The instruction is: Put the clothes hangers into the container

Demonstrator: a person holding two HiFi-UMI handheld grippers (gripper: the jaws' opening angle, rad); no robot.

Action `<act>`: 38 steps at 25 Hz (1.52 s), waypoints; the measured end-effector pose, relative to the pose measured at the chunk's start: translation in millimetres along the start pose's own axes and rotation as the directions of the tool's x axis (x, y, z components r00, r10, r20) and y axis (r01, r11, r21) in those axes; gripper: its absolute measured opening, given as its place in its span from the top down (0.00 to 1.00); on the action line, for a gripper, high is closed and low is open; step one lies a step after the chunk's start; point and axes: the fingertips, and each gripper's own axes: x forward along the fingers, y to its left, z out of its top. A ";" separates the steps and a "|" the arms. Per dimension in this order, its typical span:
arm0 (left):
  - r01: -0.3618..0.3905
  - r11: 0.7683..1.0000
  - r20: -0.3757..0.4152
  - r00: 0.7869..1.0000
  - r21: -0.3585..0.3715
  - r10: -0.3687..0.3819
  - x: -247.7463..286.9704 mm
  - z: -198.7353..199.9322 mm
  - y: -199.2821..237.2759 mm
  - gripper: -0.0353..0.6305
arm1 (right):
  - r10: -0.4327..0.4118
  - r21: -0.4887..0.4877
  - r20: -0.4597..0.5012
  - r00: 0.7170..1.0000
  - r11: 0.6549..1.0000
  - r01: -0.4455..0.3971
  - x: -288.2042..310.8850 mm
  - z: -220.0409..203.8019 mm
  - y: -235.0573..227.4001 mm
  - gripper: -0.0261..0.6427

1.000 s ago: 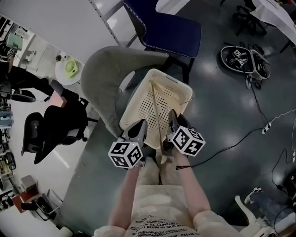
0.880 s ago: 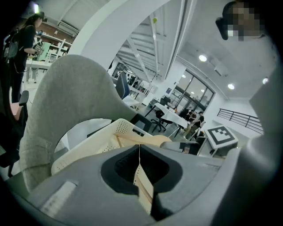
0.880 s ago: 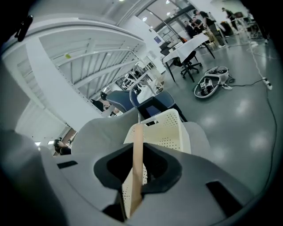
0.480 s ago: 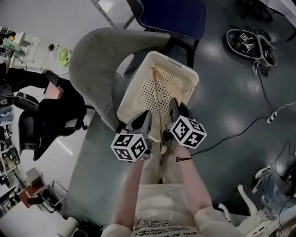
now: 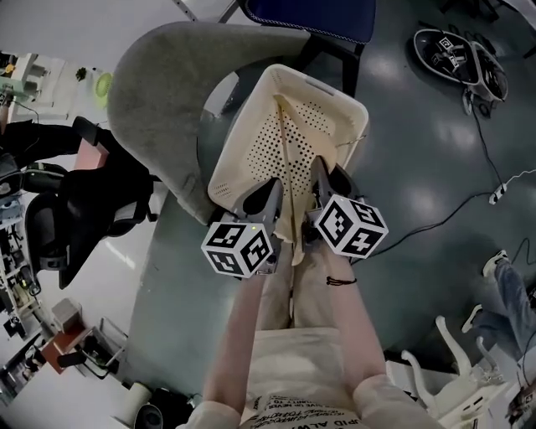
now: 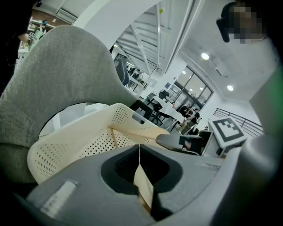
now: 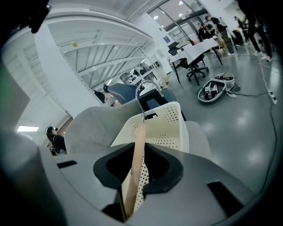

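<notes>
A cream perforated basket (image 5: 239,134) rests on a grey chair (image 5: 159,92). A wooden hanger (image 5: 287,159) runs lengthwise inside it, up to the near rim. My left gripper (image 5: 270,191) is at that rim, shut on a pale wooden hanger piece (image 6: 143,185). Beside it, my right gripper (image 5: 322,172) has a wooden hanger bar (image 7: 135,176) between its jaws, which are opening while the pads still touch the wood. The hanger's metal hook (image 7: 146,88) rises over the basket (image 7: 168,123). In the left gripper view the basket (image 6: 79,137) lies straight ahead, and the right gripper's marker cube (image 6: 227,132) shows at the right.
A blue chair (image 5: 310,12) stands behind the basket and a black office chair (image 5: 92,201) to the left. Cables (image 5: 452,218) cross the grey floor at the right, with gear (image 5: 456,50) lying at the far right. A white chair base (image 5: 444,369) is near my right side.
Both grippers have moved forward with the hanger, further over the basket's near rim. The basket and chair now sit closer in the head view.
</notes>
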 end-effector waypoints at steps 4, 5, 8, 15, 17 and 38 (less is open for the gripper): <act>0.017 1.000 -0.003 1.000 0.022 -0.017 0.8 -1.6 -1.6 0.91 | 0.001 -0.120 -0.051 0.999 0.993 -0.007 2.1 -3.2 3.7 0.86; 0.020 1.000 -0.004 1.000 0.024 -0.020 0.6 -1.8 -1.9 0.91 | 0.001 -0.141 -0.063 0.998 0.990 -0.010 2.3 -3.7 4.4 0.85; 0.032 0.999 -0.013 0.999 0.029 -0.032 -0.5 -3.0 -3.1 0.91 | -0.041 -0.220 -0.098 0.994 0.975 0.019 2.3 -6.6 3.2 0.83; 0.039 0.998 -0.025 0.999 0.055 -0.037 -0.9 1.2 -2.0 0.91 | -0.170 -0.333 -0.142 0.975 0.936 0.114 3.1 -13.7 -8.8 0.77; 0.040 0.997 -0.029 0.999 0.067 -0.038 -1.0 2.7 -2.6 0.91 | -0.211 -0.358 -0.133 0.968 0.922 0.151 1.5 -14.1 -11.9 0.74; 0.052 0.993 -0.028 0.998 0.107 -0.049 -7.1 9.3 -6.7 0.91 | -0.366 -0.355 -0.038 0.930 0.875 0.329 -19.0 -11.6 -30.4 0.61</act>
